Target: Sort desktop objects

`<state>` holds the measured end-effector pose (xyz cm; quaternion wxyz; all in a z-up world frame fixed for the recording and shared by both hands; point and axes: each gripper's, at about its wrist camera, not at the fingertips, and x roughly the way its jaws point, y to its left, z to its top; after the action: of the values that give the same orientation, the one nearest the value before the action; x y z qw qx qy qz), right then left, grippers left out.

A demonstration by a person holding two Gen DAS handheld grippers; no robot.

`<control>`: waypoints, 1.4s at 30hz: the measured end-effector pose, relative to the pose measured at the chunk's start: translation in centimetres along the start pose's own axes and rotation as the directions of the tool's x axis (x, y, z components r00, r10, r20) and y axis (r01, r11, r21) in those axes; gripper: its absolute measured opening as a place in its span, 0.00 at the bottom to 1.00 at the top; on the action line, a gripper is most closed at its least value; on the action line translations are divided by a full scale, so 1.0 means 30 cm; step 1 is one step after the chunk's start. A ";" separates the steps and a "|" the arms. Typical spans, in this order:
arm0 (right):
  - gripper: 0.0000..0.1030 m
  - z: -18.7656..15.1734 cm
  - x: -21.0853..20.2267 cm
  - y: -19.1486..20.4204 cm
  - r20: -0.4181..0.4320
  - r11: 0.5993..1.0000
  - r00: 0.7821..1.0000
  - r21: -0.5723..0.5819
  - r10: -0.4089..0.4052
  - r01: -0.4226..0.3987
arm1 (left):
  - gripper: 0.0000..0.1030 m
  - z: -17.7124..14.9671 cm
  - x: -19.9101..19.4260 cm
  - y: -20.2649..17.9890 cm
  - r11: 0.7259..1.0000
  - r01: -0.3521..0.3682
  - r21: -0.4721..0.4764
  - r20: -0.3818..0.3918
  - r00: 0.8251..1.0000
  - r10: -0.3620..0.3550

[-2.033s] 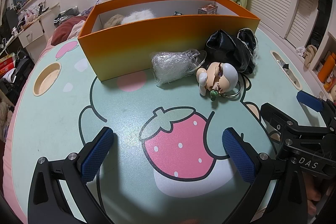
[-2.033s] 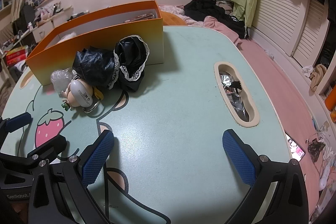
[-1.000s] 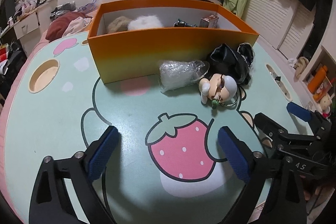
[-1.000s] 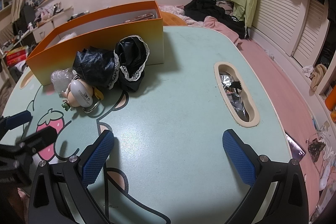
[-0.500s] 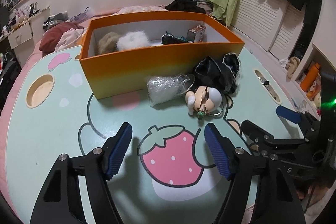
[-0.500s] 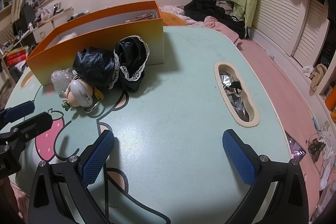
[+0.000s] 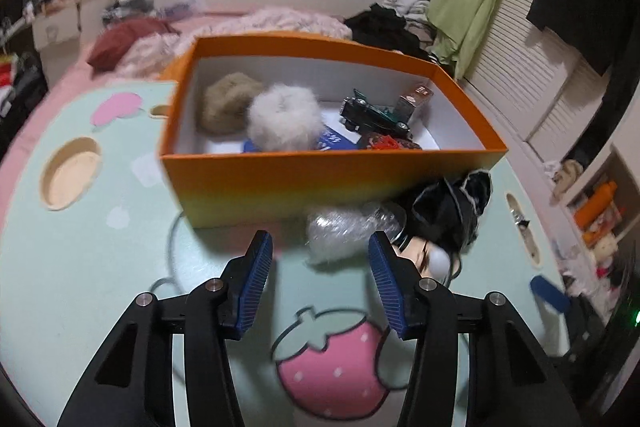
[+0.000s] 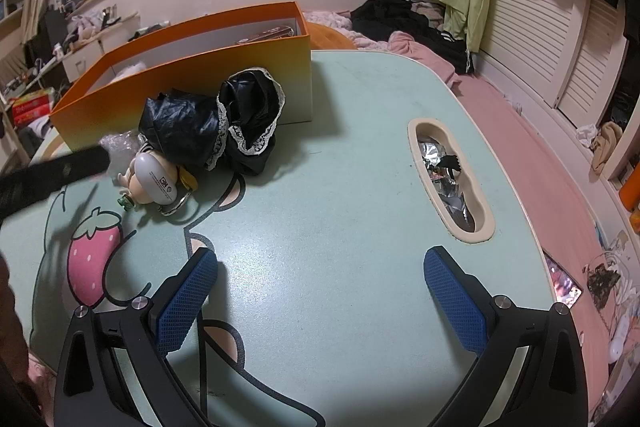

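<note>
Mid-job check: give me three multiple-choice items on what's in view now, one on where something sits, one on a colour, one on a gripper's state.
1. Where is the crumpled clear plastic wrap?
A. inside the orange box
B. on the table against the box's front wall
C. in the table's round recess

2. What colour is the fluffy ball nearest the middle of the orange box?
A. white
B. red
C. blue

3. What is the right gripper doing?
A. clamped on the figurine
B. shut on the black cloth
C. open, with nothing between its pads

Answers: 1 B, the wrap lies outside, at the foot of the wall. 2 A, the white ball sits beside a tan one. 3 C, only bare table shows between the pads.
</note>
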<state>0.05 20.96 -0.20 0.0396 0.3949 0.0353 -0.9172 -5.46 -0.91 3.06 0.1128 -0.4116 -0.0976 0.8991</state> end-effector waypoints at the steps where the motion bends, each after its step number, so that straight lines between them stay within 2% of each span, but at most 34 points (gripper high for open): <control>1: 1.00 0.000 0.000 0.000 0.000 1.000 1.000 0.000 0.000 0.000 | 0.50 0.009 0.020 0.001 1.000 -0.007 -0.008 -0.011 1.000 0.007; 4: 1.00 -0.001 0.000 0.000 0.001 1.000 1.000 0.000 0.001 -0.001 | 0.50 0.019 0.050 0.009 0.999 -0.004 -0.033 -0.014 1.000 0.003; 6: 1.00 -0.001 0.000 0.000 0.000 1.000 1.000 0.000 0.000 0.000 | 0.37 0.017 0.058 0.006 1.000 -0.007 -0.027 -0.022 1.000 0.006; 12: 1.00 -0.001 0.000 -0.001 0.001 1.000 1.000 0.000 0.000 0.000 | 0.35 0.002 -0.001 0.008 1.000 0.007 0.017 0.052 0.999 -0.008; 18: 1.00 -0.002 0.000 -0.002 0.001 1.000 1.000 0.000 0.000 0.000 | 0.35 -0.023 -0.150 0.042 0.998 0.033 0.049 0.131 0.991 -0.039; 22: 1.00 -0.002 0.001 -0.003 0.001 1.000 1.000 0.000 0.001 -0.001 | 0.35 -0.077 -0.178 0.056 0.995 0.020 0.093 0.102 0.994 -0.030; 26: 1.00 0.002 0.000 0.002 0.000 1.000 1.000 0.000 0.001 -0.001 | 0.36 -0.114 -0.125 0.051 0.993 0.026 0.111 0.038 0.999 -0.031; 29: 1.00 0.001 -0.001 0.001 0.000 1.000 1.000 0.000 0.001 -0.001 | 0.40 -0.134 -0.070 0.035 0.994 0.005 0.105 0.001 1.000 -0.005; 31: 1.00 0.001 -0.001 0.001 0.001 1.000 1.000 0.000 0.001 -0.001 | 0.55 -0.148 -0.074 0.024 0.992 -0.022 0.122 0.036 0.999 0.018; 32: 1.00 0.002 -0.001 0.000 0.001 1.000 1.000 0.000 0.002 -0.002 | 0.66 -0.151 -0.075 0.018 0.991 -0.042 0.131 0.043 0.998 0.036; 39: 1.00 0.003 -0.001 0.000 0.002 1.000 1.000 0.000 0.002 -0.002 | 0.68 -0.144 -0.088 0.003 0.984 -0.080 0.157 0.083 0.994 0.068; 42: 1.00 0.002 -0.001 0.000 0.002 1.000 1.000 0.000 0.002 -0.002 | 0.67 -0.142 -0.070 -0.010 0.982 -0.081 0.173 0.064 0.995 0.070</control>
<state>0.02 20.97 -0.12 0.0407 0.3939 0.0349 -0.9176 -0.84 -0.87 1.89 0.1115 -0.3773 -0.0058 0.9193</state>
